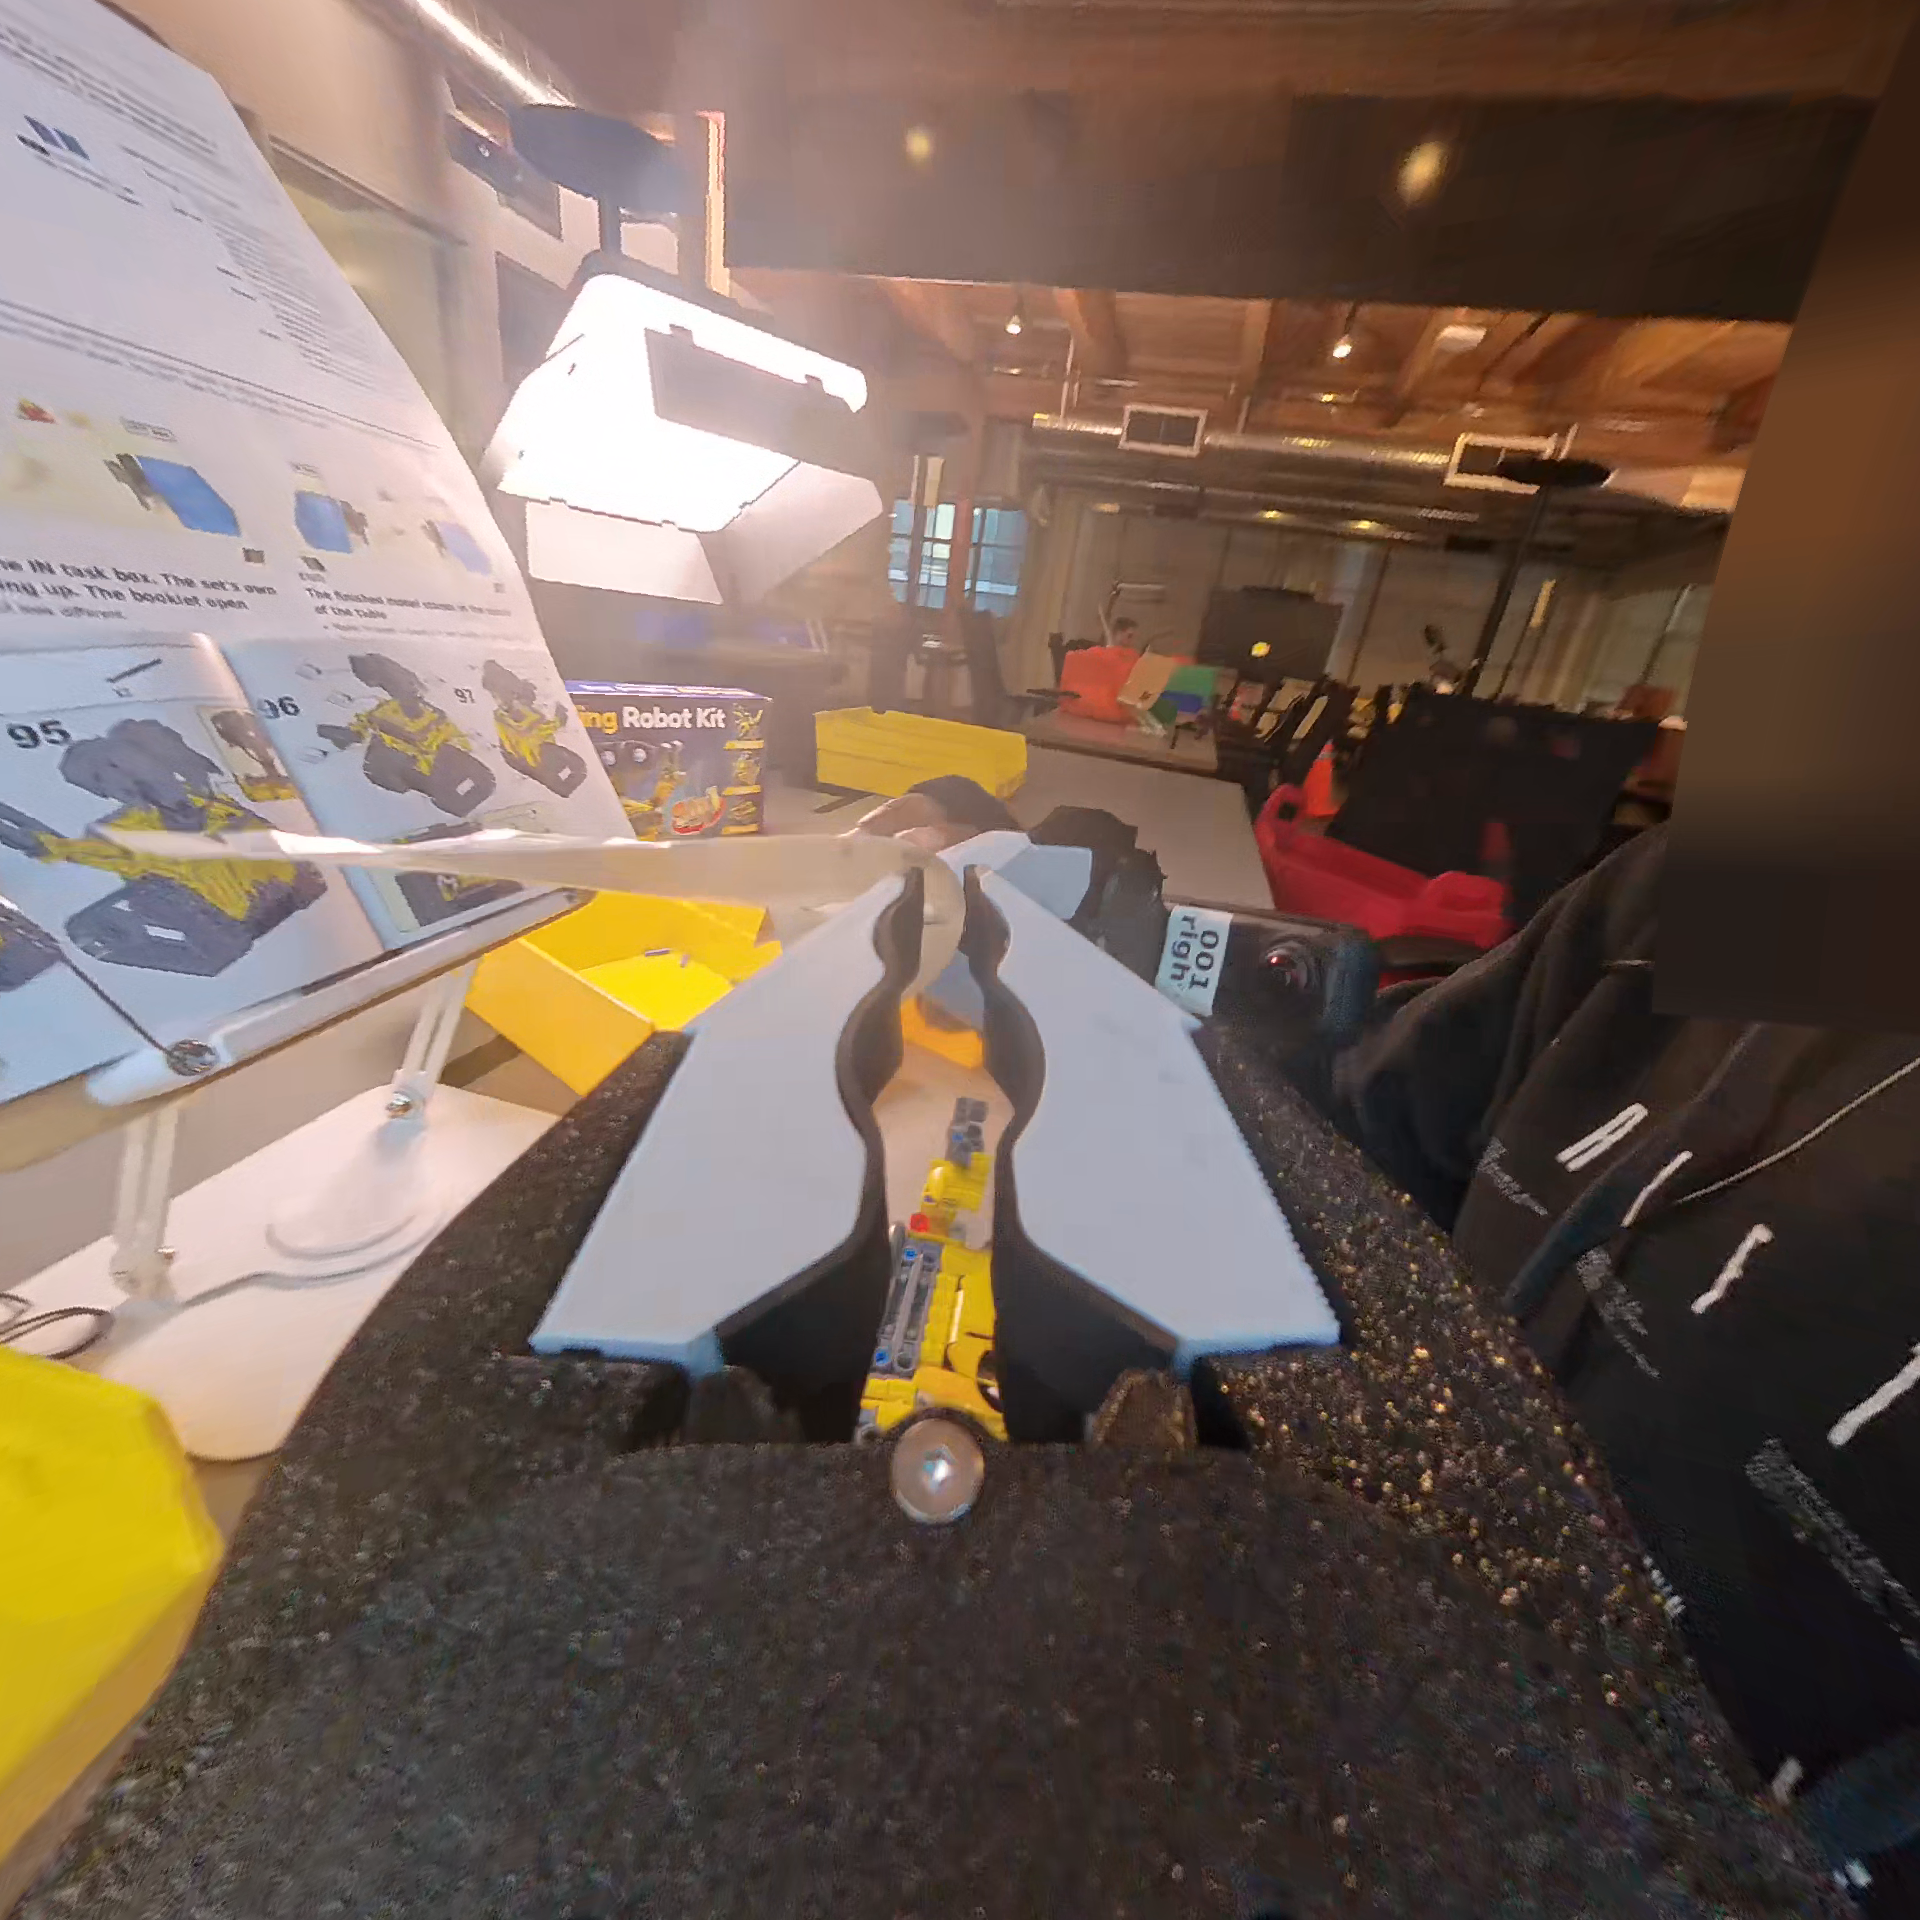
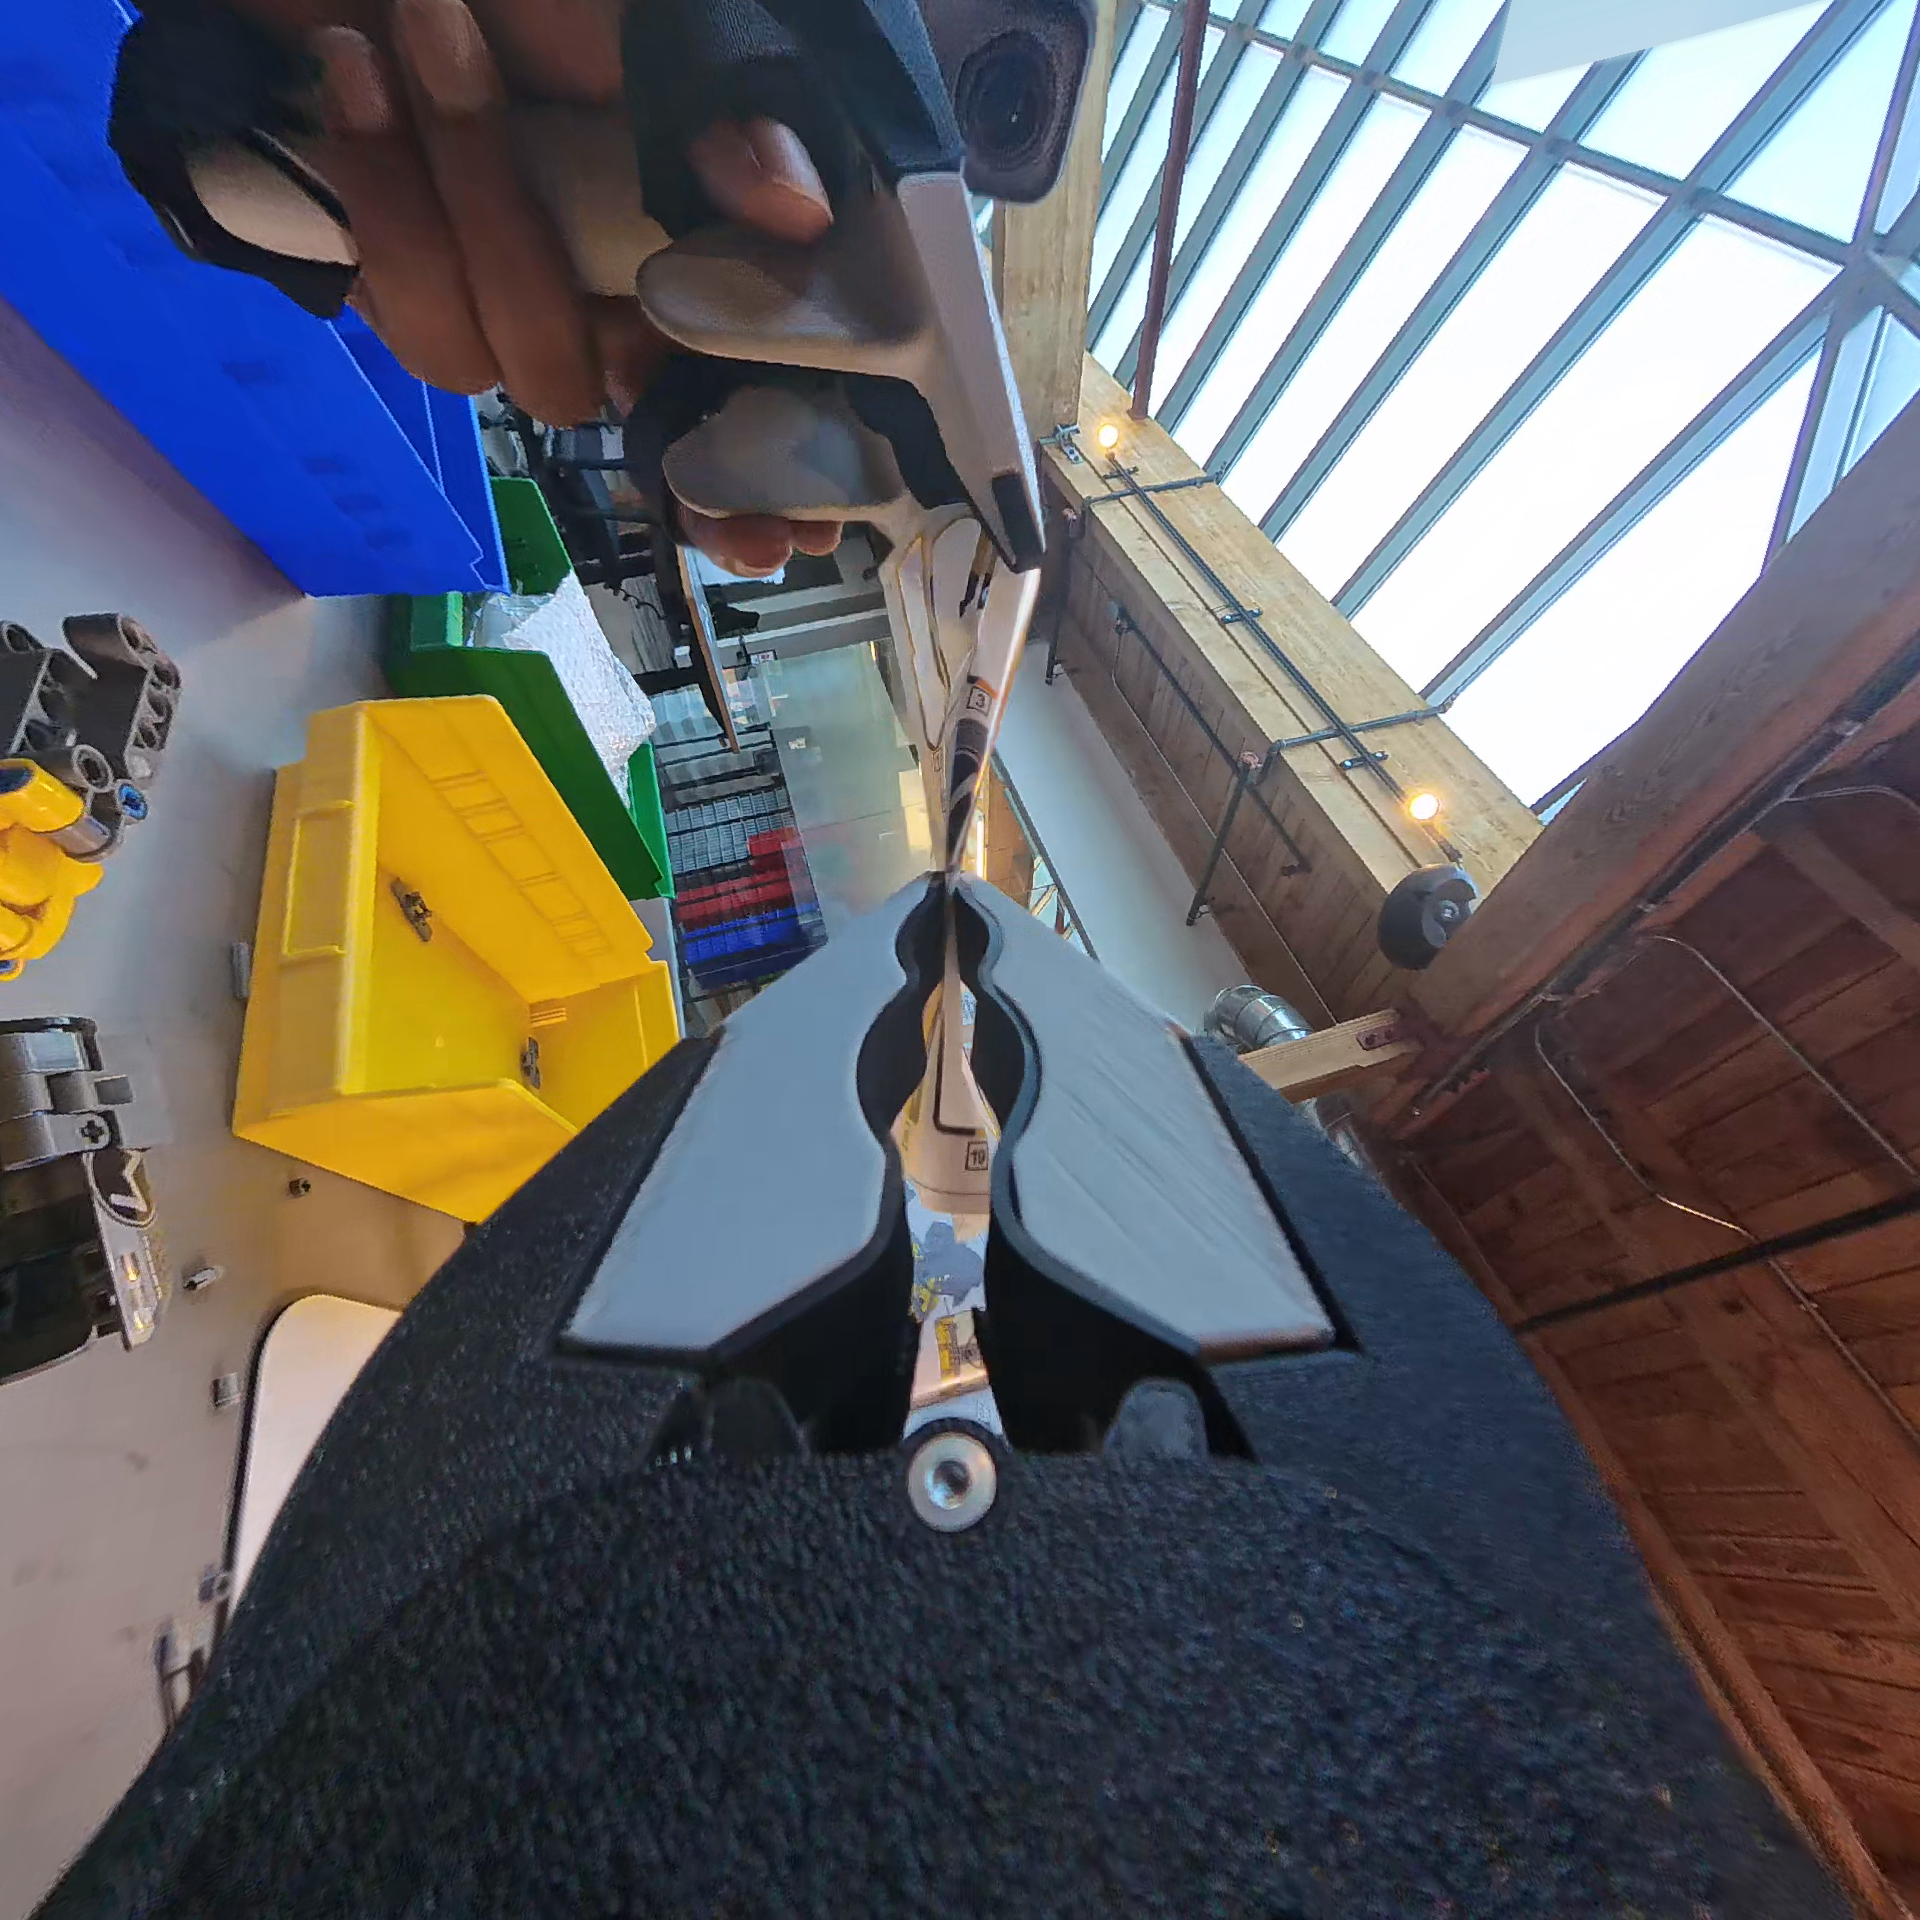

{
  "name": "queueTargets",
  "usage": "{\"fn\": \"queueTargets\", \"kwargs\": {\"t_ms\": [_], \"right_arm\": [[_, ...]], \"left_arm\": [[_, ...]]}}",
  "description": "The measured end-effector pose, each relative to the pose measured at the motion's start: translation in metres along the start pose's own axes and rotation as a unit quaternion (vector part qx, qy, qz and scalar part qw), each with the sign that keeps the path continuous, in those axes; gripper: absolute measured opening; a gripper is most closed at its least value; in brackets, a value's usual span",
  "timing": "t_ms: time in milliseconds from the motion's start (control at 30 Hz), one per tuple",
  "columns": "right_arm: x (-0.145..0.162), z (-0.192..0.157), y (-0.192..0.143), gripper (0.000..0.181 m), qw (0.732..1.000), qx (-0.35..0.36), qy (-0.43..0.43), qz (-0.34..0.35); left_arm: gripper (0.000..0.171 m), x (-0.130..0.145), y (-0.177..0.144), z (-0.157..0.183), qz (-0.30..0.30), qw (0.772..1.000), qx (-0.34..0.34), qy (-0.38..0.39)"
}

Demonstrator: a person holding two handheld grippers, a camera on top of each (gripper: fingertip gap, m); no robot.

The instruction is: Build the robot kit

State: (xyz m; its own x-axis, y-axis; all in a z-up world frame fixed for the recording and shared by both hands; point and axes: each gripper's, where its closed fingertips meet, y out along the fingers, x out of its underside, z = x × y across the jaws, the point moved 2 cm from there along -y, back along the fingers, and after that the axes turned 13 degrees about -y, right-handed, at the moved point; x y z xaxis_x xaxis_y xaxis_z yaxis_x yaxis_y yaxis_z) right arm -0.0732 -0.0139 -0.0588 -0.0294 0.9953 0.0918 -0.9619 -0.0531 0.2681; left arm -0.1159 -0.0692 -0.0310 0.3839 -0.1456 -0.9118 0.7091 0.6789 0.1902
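Note:
An instruction booklet [image 1: 260, 790] stands open on a white stand [image 1: 312, 1236]. One page [image 1: 623, 857] is lifted off it and curls to the right. My left gripper [image 1: 940, 883] is shut on that page's edge. The same page shows edge-on in the right wrist view [image 2: 971, 748]. My right gripper [image 2: 954, 883] is shut on it, and the left gripper [image 2: 1003, 545], held by a hand [image 2: 457, 249], pinches it farther up. The right gripper's camera [image 1: 1288, 966] sits just beyond my left fingertips. A yellow and grey brick model [image 1: 945, 1247] lies below the left fingers.
Yellow bins [image 1: 613, 977] [image 1: 920, 748], a kit box [image 1: 686, 758] and a lit lamp panel [image 1: 665, 436] stand behind. A red bin [image 1: 1371, 883] and a black jacket sleeve [image 1: 1662, 1247] are at right. The right wrist view shows yellow [image 2: 436, 966], blue [image 2: 260, 364] and green [image 2: 540, 707] bins, and partly built models [image 2: 62, 790]. Across from one pair of fingers to the other is roughly 6 cm.

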Motion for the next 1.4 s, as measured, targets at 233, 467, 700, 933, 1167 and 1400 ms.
{"fn": "queueTargets", "kwargs": {"t_ms": [233,467,700,933,1167,1400], "right_arm": [[-0.004,0.001,-0.001,0.000,1.000,0.012,-0.014,0.008],[-0.001,-0.005,0.001,0.002,0.996,-0.036,0.078,0.020],[-0.015,0.015,-0.016,0.032,0.896,-0.192,0.386,0.105],[-0.035,0.008,-0.014,0.024,0.892,-0.227,0.374,0.113],[-0.035,0.013,-0.022,0.009,0.866,-0.239,0.412,0.150],[-0.037,0.013,-0.030,0.002,0.812,-0.269,0.478,0.198]], "left_arm": [[0.001,-0.008,-0.005,-0.003,0.031,0.993,0.052,-0.100],[0.000,-0.003,-0.004,0.000,0.003,1.000,0.017,0.005],[0.000,0.011,0.004,-0.002,-0.054,0.985,-0.055,0.153],[0.000,0.035,0.031,0.017,-0.116,0.967,-0.020,0.225],[0.000,0.039,0.039,0.026,-0.135,0.958,-0.010,0.252],[0.000,0.045,0.041,0.032,-0.148,0.957,0.001,0.248]]}}
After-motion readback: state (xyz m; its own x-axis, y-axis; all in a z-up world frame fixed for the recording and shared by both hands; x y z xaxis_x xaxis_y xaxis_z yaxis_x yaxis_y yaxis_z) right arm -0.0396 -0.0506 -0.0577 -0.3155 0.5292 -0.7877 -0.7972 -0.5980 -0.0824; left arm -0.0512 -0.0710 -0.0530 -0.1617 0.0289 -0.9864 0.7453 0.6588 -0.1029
